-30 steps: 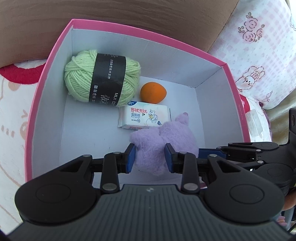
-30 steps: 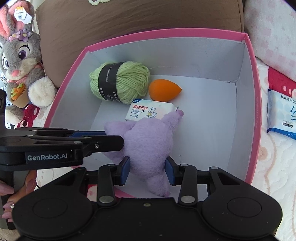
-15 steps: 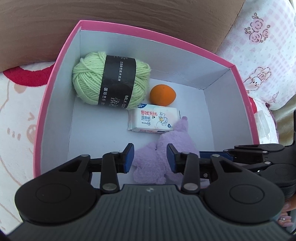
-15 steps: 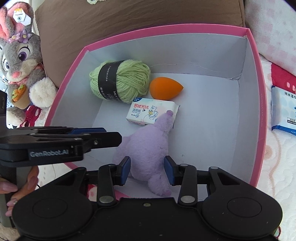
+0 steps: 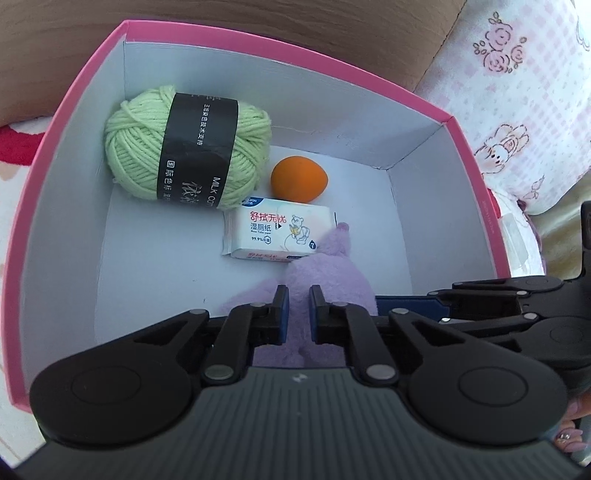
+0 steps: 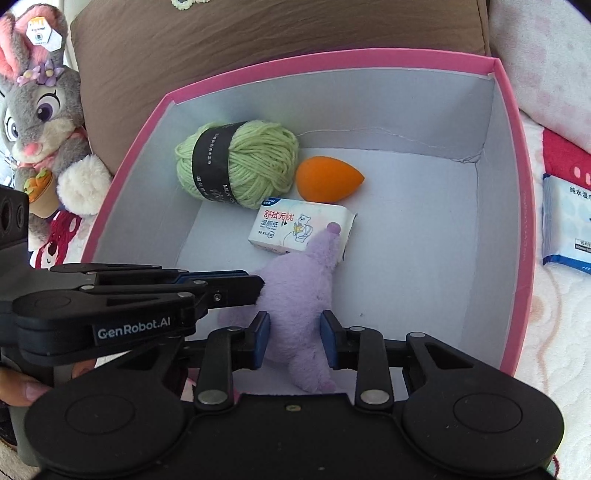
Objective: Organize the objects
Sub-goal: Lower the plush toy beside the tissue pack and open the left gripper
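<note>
A purple plush toy [image 6: 299, 291] lies on the floor of the pink box [image 6: 332, 59], its tip resting on a small wipes pack [image 6: 291, 225]. My right gripper [image 6: 293, 339] has the toy's lower body between its blue pads, and its jaws are closing on it. My left gripper [image 5: 298, 314] comes in from the left, shut narrowly on a fold of the plush toy [image 5: 332, 273]. Also in the box [image 5: 258, 40] are a green yarn ball [image 5: 184, 158] and an orange sponge egg [image 5: 299, 179].
A grey bunny plush [image 6: 40, 122] sits outside the box's left wall, in front of a brown cushion [image 6: 258, 33]. A larger blue-white wipes pack [image 6: 567, 225] lies on the bedding to the right. Pink floral fabric [image 5: 517, 92] lies beyond the far right corner.
The purple toy has sunk lower into the box, onto its floor. Both grippers' jaws have narrowed on it, the left far more than the right.
</note>
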`<state>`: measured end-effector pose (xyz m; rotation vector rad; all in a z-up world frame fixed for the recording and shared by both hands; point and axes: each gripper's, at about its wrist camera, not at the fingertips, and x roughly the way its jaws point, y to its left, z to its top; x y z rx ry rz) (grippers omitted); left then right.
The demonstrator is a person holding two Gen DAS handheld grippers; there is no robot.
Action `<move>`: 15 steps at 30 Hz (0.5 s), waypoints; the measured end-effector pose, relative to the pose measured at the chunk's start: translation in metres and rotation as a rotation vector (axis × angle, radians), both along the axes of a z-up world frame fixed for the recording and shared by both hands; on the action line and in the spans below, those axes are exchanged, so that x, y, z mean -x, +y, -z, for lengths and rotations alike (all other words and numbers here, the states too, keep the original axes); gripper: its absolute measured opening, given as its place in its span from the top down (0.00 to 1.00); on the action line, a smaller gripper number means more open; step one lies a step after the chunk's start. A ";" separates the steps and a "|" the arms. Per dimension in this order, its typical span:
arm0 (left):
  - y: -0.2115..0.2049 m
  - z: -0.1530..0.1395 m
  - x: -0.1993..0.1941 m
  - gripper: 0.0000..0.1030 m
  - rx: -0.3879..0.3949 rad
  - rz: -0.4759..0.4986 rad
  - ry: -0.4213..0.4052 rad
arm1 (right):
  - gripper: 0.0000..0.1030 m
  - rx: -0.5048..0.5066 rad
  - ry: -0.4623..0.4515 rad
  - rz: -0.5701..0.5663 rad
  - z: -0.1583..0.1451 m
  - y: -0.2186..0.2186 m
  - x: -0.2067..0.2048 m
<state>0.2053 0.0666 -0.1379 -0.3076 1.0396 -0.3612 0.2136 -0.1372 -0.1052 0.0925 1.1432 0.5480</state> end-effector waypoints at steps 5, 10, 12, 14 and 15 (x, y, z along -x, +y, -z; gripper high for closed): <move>-0.003 -0.003 0.003 0.89 -0.043 0.025 0.054 | 0.66 0.104 -0.090 -0.030 -0.008 0.008 0.006; -0.010 -0.006 0.006 0.89 -0.121 0.017 0.005 | 0.66 0.097 -0.160 -0.044 -0.018 0.004 0.010; -0.011 -0.001 0.003 0.89 -0.125 0.014 0.006 | 0.66 0.127 -0.200 -0.060 -0.021 0.005 0.013; -0.011 0.001 0.002 0.89 -0.127 0.007 -0.001 | 0.66 0.144 -0.230 -0.078 -0.024 0.006 0.017; -0.011 0.001 0.001 0.89 -0.125 0.003 0.000 | 0.66 0.148 -0.243 -0.084 -0.026 0.005 0.020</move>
